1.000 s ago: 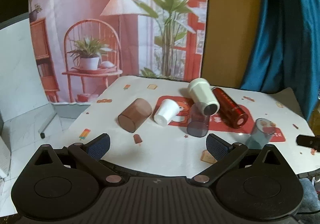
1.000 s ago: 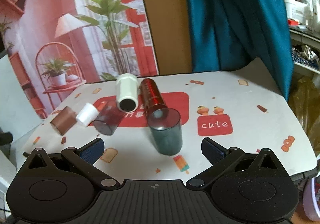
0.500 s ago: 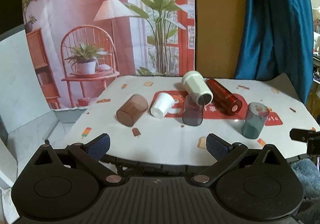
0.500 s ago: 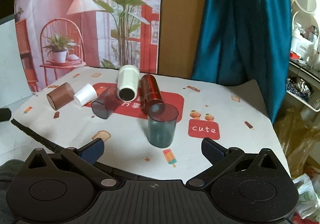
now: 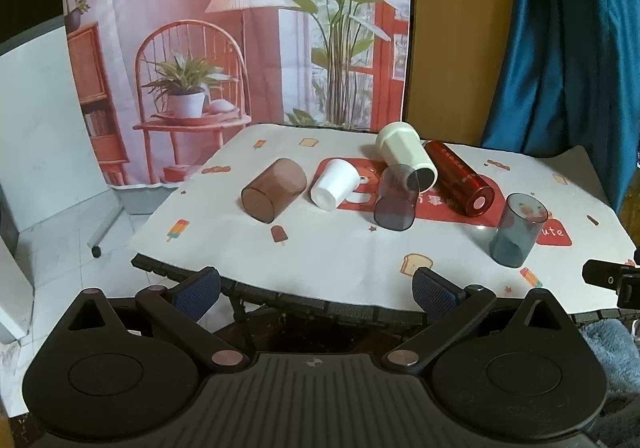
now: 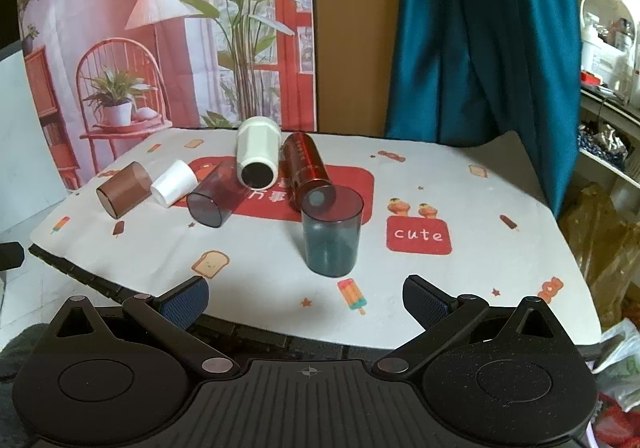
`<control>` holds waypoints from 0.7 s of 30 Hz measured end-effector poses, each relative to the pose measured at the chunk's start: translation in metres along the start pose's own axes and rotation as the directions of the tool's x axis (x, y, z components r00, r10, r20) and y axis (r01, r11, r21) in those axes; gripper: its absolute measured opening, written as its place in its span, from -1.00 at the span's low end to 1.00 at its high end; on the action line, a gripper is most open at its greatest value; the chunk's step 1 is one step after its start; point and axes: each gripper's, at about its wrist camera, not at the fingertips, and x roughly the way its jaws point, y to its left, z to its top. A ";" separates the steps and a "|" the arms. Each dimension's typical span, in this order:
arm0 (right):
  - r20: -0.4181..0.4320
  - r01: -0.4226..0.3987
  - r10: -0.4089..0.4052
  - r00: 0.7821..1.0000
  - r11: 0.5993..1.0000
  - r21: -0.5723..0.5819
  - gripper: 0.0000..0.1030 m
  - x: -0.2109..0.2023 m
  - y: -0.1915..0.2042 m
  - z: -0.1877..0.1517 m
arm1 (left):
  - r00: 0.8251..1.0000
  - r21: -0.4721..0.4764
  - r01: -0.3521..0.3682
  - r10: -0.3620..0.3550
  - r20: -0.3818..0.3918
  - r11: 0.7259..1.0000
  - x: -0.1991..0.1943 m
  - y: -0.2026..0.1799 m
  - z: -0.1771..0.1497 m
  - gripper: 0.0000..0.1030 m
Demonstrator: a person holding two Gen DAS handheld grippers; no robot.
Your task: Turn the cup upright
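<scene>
A smoky translucent cup (image 6: 332, 236) stands upright on the cloth-covered surface (image 6: 460, 288). Both grippers' (image 5: 316, 290) (image 6: 306, 294) ribbed blue fingers (image 6: 186, 302) spread wide, empty

Blue-grey cup (image 6: 332, 236) translucent glossy plastic; red bottle (image 6: 306, 169) shiny metallic; tablecloth (image 6: 440, 288) matt printed cloth; claw pads (image 6: 186, 304) textured.

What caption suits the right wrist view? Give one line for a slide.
Open right gripper faces a standing blue-grey cup; five other containers lie tipped behind it.
</scene>
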 end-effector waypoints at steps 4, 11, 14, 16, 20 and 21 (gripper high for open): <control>-0.003 0.001 -0.001 1.000 1.000 0.010 1.00 0.001 -0.001 -0.001 | 1.000 -0.005 -0.004 0.004 0.004 1.000 -0.001 0.001 0.000 1.00; -0.003 -0.002 0.002 1.000 1.000 0.008 1.00 0.001 -0.001 -0.003 | 1.000 -0.018 -0.021 0.021 0.015 1.000 -0.002 0.003 0.001 1.00; -0.001 -0.002 0.002 1.000 1.000 0.007 1.00 0.000 -0.001 -0.003 | 1.000 -0.019 -0.021 0.021 0.011 1.000 -0.001 0.002 0.001 1.00; -0.001 -0.001 0.001 1.000 1.000 0.010 1.00 0.000 -0.001 -0.003 | 1.000 -0.018 -0.023 0.023 0.013 1.000 -0.001 0.001 0.001 1.00; 0.000 -0.003 0.003 1.000 1.000 0.008 1.00 0.000 0.000 -0.002 | 0.999 -0.021 -0.033 0.034 0.017 0.999 -0.001 0.001 0.000 1.00; 0.000 -0.003 0.003 1.000 1.000 0.008 1.00 0.000 0.000 -0.002 | 0.999 -0.021 -0.040 0.040 0.015 0.999 -0.001 0.001 0.000 1.00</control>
